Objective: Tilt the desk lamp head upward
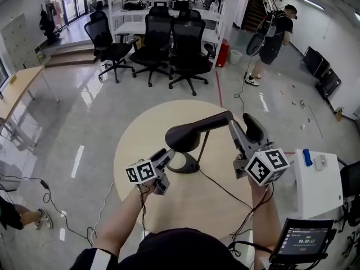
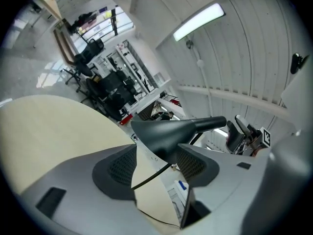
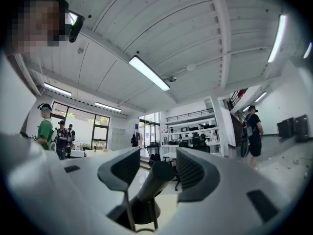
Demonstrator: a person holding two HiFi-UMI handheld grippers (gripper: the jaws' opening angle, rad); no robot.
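Observation:
A black desk lamp stands on the round beige table (image 1: 135, 145). Its base (image 1: 184, 163) sits near the middle, its head (image 1: 183, 137) hangs over the base, and its arm (image 1: 216, 121) runs to the right. My left gripper (image 1: 167, 157) is just left of the base, under the head. In the left gripper view its jaws stand open (image 2: 156, 161), and the lamp head (image 2: 166, 131) lies ahead, above the gap. My right gripper (image 1: 246, 129) is at the arm's right end. Its jaws are open (image 3: 157, 168) with the lamp arm (image 3: 155, 179) between the pads.
The lamp's cable (image 1: 225, 190) trails across the table toward me. A white cabinet (image 1: 318, 184) and a tablet (image 1: 301, 239) stand at my right. Office chairs (image 1: 152, 44) and shelving are behind the table, and a person (image 1: 274, 38) stands at the back right.

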